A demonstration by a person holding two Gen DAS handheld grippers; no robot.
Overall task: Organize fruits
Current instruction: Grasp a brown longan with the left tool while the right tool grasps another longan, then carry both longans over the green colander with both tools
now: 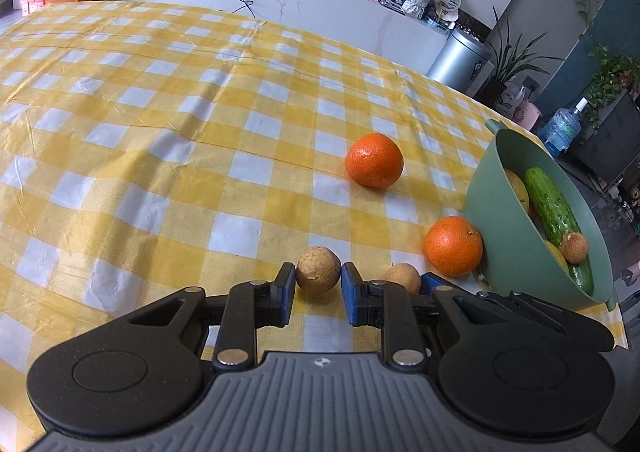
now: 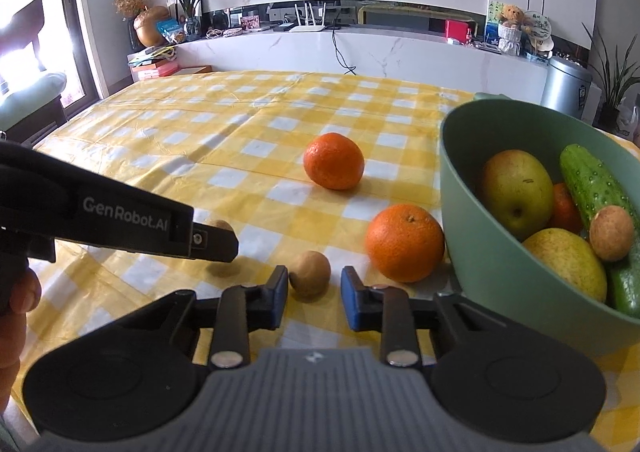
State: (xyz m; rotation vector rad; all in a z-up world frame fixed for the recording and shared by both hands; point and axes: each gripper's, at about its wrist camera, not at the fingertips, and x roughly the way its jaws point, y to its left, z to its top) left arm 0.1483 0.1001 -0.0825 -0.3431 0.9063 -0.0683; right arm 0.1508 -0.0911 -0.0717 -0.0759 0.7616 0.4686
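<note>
Two small brown longans lie on the checked cloth. My left gripper (image 1: 318, 281) has its jaws around one longan (image 1: 318, 270), the pads at its sides with slim gaps. My right gripper (image 2: 314, 283) is open around the other longan (image 2: 310, 272), which sits nearer its left finger. The second longan (image 1: 403, 277) shows just right of my left gripper. Two oranges lie on the cloth, a far one (image 2: 333, 166) and a near one (image 2: 405, 242) beside the green bowl (image 2: 500, 264). The bowl holds pears, a cucumber, an orange and a longan (image 2: 611, 227).
The table has a yellow-and-white checked cloth (image 1: 160, 140). My left gripper's body (image 2: 120, 220) crosses the right wrist view at the left. The table's edge runs close behind the bowl (image 1: 520, 252). A white counter with clutter stands beyond the table.
</note>
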